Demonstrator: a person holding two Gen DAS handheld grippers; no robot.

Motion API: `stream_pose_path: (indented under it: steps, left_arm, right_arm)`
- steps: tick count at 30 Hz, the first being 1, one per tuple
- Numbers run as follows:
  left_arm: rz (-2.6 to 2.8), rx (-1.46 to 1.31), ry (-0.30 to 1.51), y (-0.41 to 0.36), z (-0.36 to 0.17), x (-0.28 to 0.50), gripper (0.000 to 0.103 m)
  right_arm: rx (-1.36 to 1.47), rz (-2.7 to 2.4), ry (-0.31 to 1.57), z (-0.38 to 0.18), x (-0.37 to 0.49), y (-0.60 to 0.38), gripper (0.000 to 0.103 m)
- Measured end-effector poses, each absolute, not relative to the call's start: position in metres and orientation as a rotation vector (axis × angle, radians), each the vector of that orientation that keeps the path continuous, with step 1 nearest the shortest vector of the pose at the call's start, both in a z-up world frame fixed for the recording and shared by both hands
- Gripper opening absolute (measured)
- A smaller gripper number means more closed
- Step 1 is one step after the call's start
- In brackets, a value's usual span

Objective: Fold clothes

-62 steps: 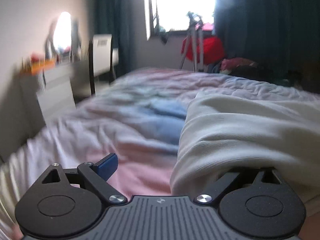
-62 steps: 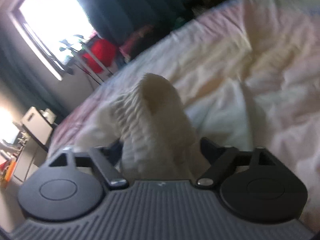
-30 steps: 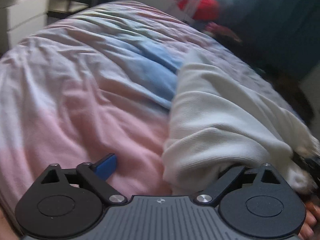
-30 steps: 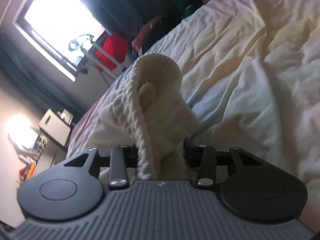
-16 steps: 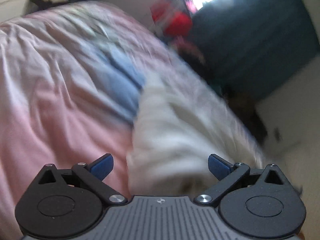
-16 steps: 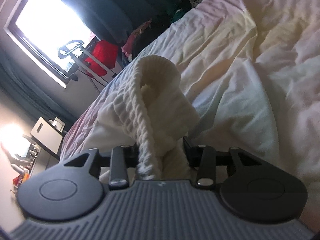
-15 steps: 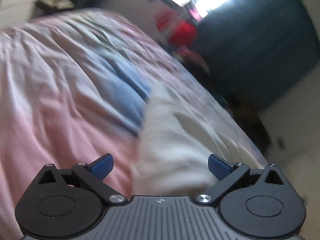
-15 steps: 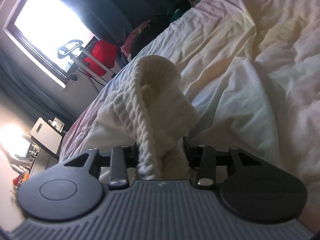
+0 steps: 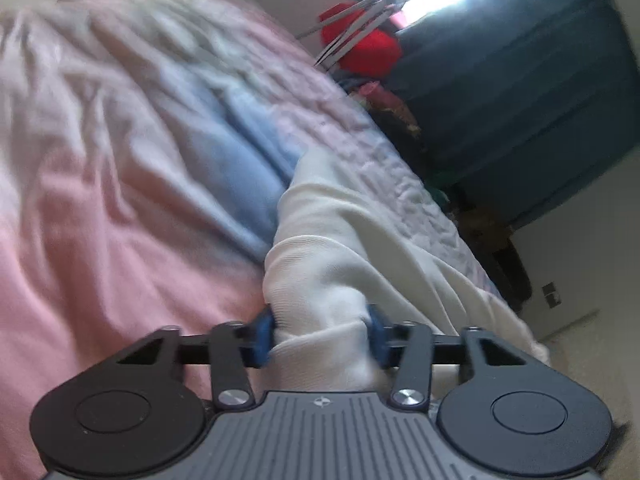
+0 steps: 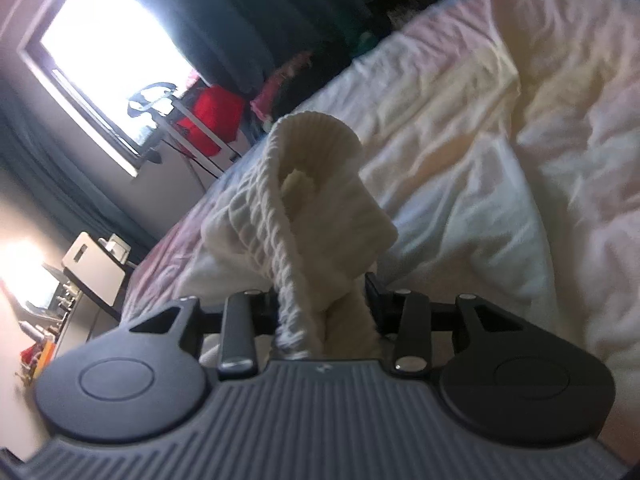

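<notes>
Cream ribbed-knit sweater (image 9: pixel 360 240) lies on bed (image 9: pixel 120 200), bunched between both fingers. Left gripper (image 9: pixel 320 334) closing, blue pads pinching a fold. Right gripper (image 10: pixel 322 312) closing, clamped on the upright cuff.

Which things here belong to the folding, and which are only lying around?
For the job:
- cream ribbed knit sweater
- left hand-held gripper, closing on it
- right hand-held gripper, gripping it

Lying about:
- red bag
- pink-and-blue duvet
</notes>
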State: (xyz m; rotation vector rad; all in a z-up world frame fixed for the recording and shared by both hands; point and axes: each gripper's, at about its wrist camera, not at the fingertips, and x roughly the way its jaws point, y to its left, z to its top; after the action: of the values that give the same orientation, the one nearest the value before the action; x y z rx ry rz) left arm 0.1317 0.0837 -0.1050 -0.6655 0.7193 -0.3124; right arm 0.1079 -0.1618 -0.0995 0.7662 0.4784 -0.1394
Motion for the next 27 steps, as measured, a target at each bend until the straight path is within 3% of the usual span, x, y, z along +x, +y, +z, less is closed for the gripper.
stream_pose_path:
  steps: [7, 15, 21, 27]
  left_arm:
    - [-0.500, -0.629, 0.590, 0.049, -0.047, 0.130, 0.034]
    - [-0.581, -0.576, 0.570, -0.130, 0.016, 0.233, 0.030]
    - [-0.624, -0.538, 0.599, -0.281, 0.007, 0.334, 0.030]
    - [-0.697, -0.454, 0.580, -0.364, -0.036, 0.397, 0.030]
  right_arm:
    - [0.865, -0.150, 0.340, -0.045, 0.059, -0.196, 0.039]
    - [0.921, -0.296, 0.236, -0.004, 0.079, -0.315, 0.039]
    - [0.878, -0.423, 0.235, -0.006, 0.143, -0.428, 0.038]
    - [0.883, -0.507, 0.229, -0.046, 0.190, -0.497, 0.038]
